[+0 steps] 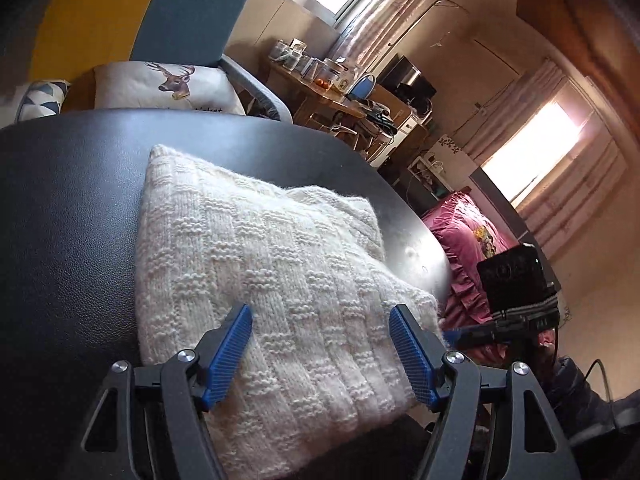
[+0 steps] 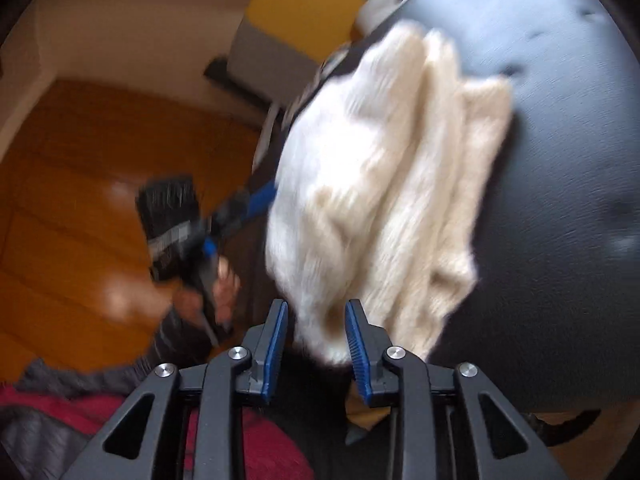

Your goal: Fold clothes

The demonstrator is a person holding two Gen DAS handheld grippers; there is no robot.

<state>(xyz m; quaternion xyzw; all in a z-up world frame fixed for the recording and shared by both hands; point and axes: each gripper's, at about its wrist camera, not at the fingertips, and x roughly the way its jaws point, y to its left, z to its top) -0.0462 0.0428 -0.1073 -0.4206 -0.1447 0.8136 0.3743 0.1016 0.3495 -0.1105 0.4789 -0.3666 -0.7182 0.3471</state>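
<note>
Now folded cream sweater (image 1: 256, 272) on black table (image 1: 72, 208), just beyond both parted jaws.

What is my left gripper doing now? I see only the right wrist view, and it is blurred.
Observer: The left gripper is open, its fingers apart over the white sweater, gripping nothing.
Operator: Is the sweater folded?
Observer: Yes, it lies as a thick folded block on the black table.
Operator: What is behind the table?
Observer: A deer cushion leans on a blue chair.
</note>
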